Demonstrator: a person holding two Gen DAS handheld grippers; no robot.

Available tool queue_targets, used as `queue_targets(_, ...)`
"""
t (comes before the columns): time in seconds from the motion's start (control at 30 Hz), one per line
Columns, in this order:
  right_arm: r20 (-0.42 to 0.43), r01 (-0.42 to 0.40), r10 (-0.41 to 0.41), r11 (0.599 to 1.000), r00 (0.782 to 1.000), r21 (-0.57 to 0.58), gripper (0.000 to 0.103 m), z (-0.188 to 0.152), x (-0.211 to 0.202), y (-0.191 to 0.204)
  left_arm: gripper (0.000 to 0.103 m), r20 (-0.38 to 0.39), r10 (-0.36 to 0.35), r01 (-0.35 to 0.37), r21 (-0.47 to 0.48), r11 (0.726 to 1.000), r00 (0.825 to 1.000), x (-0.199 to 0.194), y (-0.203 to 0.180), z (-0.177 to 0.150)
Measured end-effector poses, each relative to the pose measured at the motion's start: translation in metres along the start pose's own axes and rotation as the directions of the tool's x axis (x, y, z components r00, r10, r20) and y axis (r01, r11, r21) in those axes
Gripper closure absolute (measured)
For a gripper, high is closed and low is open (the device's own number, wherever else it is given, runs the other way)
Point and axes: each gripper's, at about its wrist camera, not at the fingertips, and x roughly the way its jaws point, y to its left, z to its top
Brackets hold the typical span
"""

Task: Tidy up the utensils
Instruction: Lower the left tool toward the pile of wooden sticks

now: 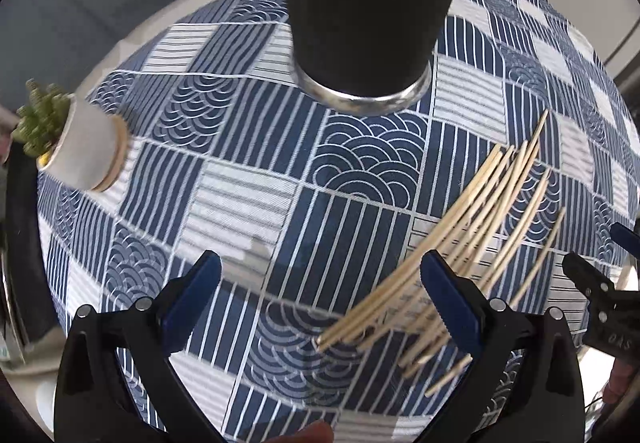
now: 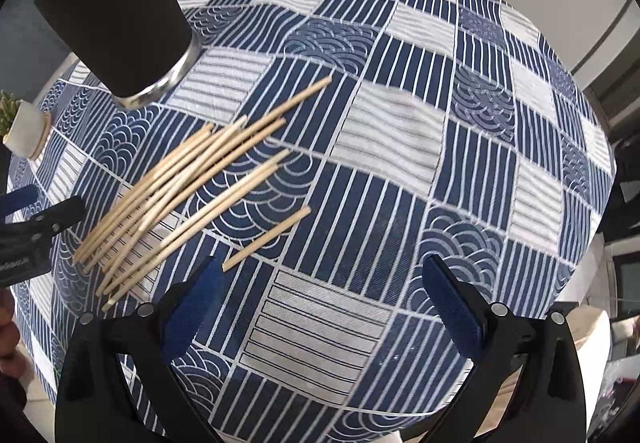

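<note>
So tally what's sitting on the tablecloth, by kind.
Wooden chopsticks: about 10 (they overlap, so the count is approximate)
Dark cup: 1
Small potted plant: 1
Total: about 12

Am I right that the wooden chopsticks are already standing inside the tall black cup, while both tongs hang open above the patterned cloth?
Not quite. The chopsticks lie loose on the patterned cloth, beside the black cup, not inside it; the right wrist view shows this plainly. The rest holds: the left tongs and right tongs are both open and hold nothing.
</note>
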Motion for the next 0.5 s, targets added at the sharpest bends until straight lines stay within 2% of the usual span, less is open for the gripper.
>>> queue_targets(0.23, -0.029, 0.0, 0.002, 0.997, 1.0, 0.073, 0.007, -0.006, 0.012, 0.0, 0.004, -0.02, -0.002, 0.005, 0.13, 0.992, 1.0, 0.025, -0.012, 0.013)
queue_targets(0.3, -0.037, 0.0, 0.004, 0.996, 0.999, 0.092, 0.007, -0.008, 0.015, 0.002, 0.004, -0.037, -0.033, 0.039, 0.153, 0.987, 0.999, 0.028, -0.013, 0.018)
queue_targets(0.4, -0.053, 0.007, 0.0, 0.991, 0.999, 0.13, 0.007, -0.013, 0.019, 0.004, 0.004, -0.041, -0.03, 0.038, 0.19, 0.981, 0.999, 0.031, -0.015, 0.026)
queue_targets(0.5, -0.029, 0.022, -0.017, 0.984, 0.999, 0.175, 0.007, -0.021, 0.017, 0.005, 0.004, -0.044, -0.002, 0.013, 0.241, 0.97, 0.999, 0.036, -0.019, 0.034)
